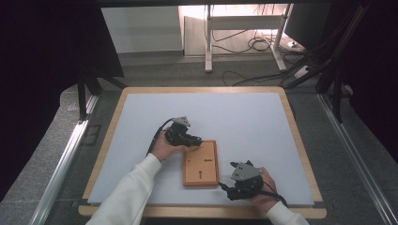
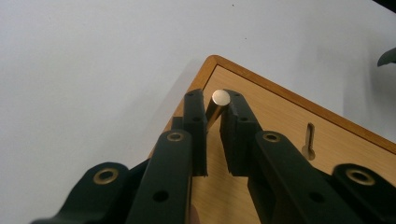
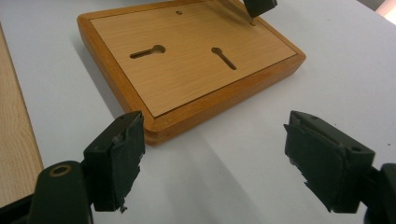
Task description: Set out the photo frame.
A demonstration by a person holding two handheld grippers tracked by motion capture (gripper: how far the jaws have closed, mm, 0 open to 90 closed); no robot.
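A flat wooden board (image 1: pixel 202 164) with two keyhole slots (image 3: pixel 147 51) lies on the white mat. My left gripper (image 1: pixel 196 140) reaches over the board's far left corner. In the left gripper view its jaws (image 2: pixel 214 94) are shut on a small brass-coloured metal pin (image 2: pixel 212 114), which stands tilted with its lower end down at the board (image 2: pixel 289 121). My right gripper (image 1: pixel 226 180) rests on the mat at the board's near right corner. Its jaws (image 3: pixel 215 126) stand wide open with nothing between them, and the board's corner (image 3: pixel 159 126) lies just ahead.
The white mat (image 1: pixel 234 117) covers a table with a light wooden rim (image 1: pixel 300 140). A bare strip of that rim (image 3: pixel 14 154) runs beside my right gripper. The left gripper's tip (image 3: pixel 259 7) shows at the board's far end. Desk legs and cables lie beyond the table.
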